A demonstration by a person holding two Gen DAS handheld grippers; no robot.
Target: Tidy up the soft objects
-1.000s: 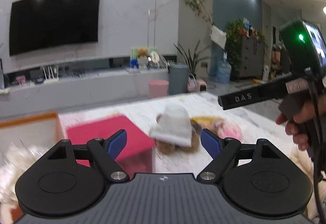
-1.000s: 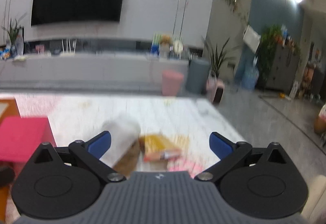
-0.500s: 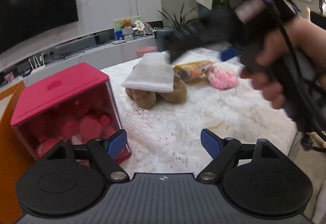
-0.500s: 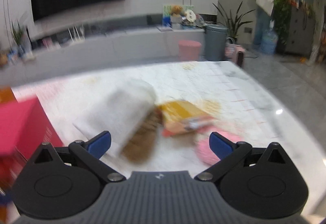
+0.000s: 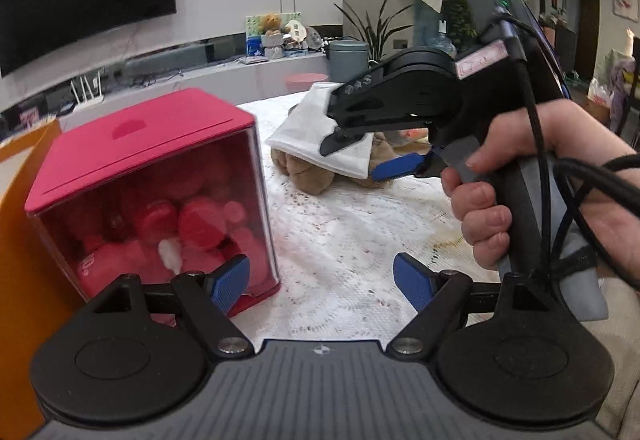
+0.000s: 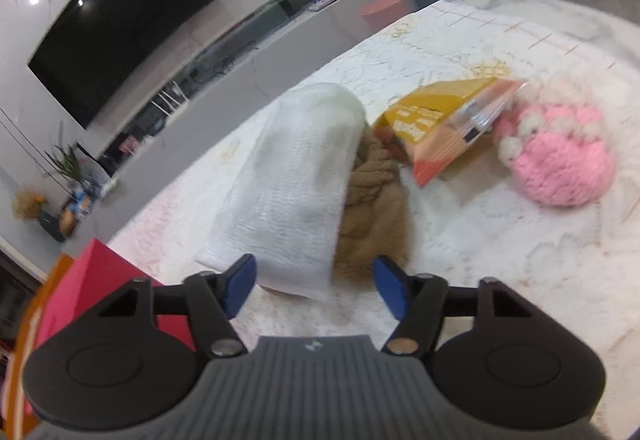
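A white cloth (image 6: 292,180) lies draped over a brown plush toy (image 6: 372,212) on the lace-covered table; both also show in the left wrist view, the cloth (image 5: 308,128) and the plush (image 5: 304,170). A pink knitted paw (image 6: 560,164) and a yellow snack packet (image 6: 448,128) lie to the right. My right gripper (image 6: 316,290) is open, its blue fingertips just short of the cloth and plush. It also shows in the left wrist view (image 5: 360,156), above the cloth. My left gripper (image 5: 320,282) is open and empty beside a red box (image 5: 152,196).
The red lidded box holds red soft items behind a clear wall. An orange container edge (image 5: 16,224) stands at the far left. The table (image 5: 352,240) has a white lace cover. A TV wall, low cabinet and plants lie beyond.
My right gripper has moved forward and down to the white cloth and brown plush. My left gripper has dropped back and lower, next to the red box.
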